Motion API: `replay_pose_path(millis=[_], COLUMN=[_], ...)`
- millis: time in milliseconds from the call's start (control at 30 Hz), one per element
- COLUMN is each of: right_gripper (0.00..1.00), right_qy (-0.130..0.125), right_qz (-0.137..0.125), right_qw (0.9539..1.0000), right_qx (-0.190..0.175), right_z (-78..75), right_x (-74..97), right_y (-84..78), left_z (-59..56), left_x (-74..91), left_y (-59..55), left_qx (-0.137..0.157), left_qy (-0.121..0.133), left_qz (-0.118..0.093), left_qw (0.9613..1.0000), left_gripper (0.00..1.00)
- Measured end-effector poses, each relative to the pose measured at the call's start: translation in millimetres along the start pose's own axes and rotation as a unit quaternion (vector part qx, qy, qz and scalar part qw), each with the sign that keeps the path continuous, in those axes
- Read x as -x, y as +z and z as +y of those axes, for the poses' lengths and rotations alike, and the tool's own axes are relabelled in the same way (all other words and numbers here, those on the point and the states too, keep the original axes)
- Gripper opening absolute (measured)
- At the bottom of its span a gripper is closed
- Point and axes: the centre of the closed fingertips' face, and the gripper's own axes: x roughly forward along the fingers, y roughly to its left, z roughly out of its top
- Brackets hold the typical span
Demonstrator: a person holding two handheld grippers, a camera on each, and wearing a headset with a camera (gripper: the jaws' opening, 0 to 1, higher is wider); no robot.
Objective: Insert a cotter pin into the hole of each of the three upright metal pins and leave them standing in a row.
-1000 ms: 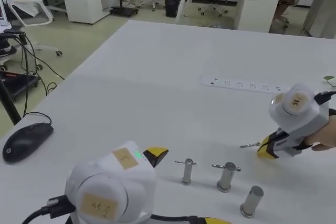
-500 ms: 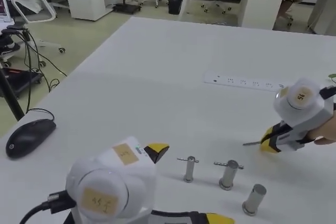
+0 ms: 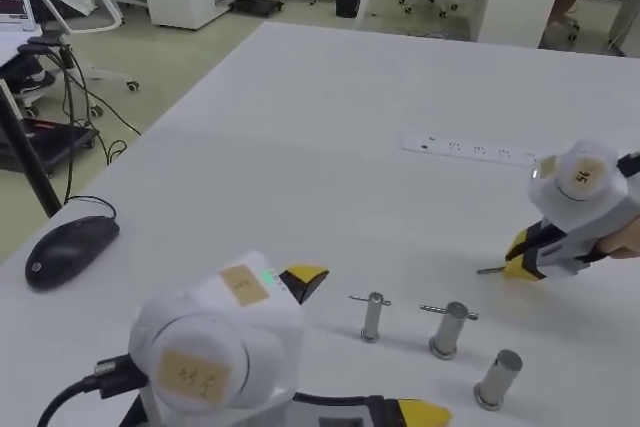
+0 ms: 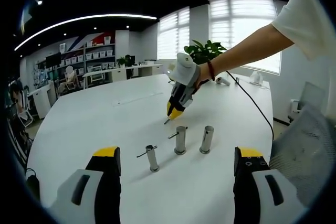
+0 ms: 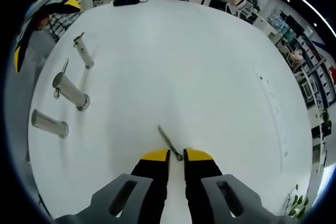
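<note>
Cotter pin (image 5: 168, 141) shows pinched between right gripper (image 5: 176, 156) fingers in its own view; left gripper (image 4: 177, 156) fingers spread.

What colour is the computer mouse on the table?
The mouse is black, clearest in the head view.

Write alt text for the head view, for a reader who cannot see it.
The right gripper holds a cotter pin near three upright metal pins in a row on a white table; two already carry cotter pins, the rightmost pin is bare. The open left gripper sits in the foreground.
</note>
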Motion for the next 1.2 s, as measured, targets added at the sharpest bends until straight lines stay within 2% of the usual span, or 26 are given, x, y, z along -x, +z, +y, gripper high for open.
replay_pose_path(millis=[300, 500, 867, 933, 1100, 1200], right_gripper=[0.1, 0.1, 0.07, 0.07, 0.07, 0.05], right_qy=[0.035, 0.052, 0.069, 0.069, 0.072, 0.072], right_qz=[0.002, 0.013, 0.033, 0.039, 0.048, 0.053], right_qw=[0.999, 0.9982, 0.9969, 0.9968, 0.9962, 0.9958], right_qx=[0.027, 0.028, 0.021, 0.007, 0.007, 0.019], right_z=[5.7, 7.8, 11.8, 13.1, 15.8, 17.8], right_x=[-1.8, -1.1, 0.7, 1.5, 2.5, 2.9], right_y=[1.8, 0.2, -4.9, -6.2, -7.6, -8.0], left_z=[1.9, 2.2, 0.8, 0.7, 0.0, 0.0], left_x=[0.5, 0.5, 0.4, 0.5, 0.4, 0.1], left_y=[-1.0, -2.8, -3.3, -3.5, -4.1, -4.2], left_qx=[0.003, 0.003, 0.004, 0.005, 0.004, 0.005], left_qy=[0.003, 0.004, 0.001, 0.001, 0.0, -0.001], left_qz=[0.001, 0.005, 0.005, 0.006, 0.007, 0.007], left_qw=[1.0, 1.0, 1.0, 1.0, 1.0, 1.0], left_gripper=[0.88, 0.88, 0.87, 0.87, 0.87, 0.86])
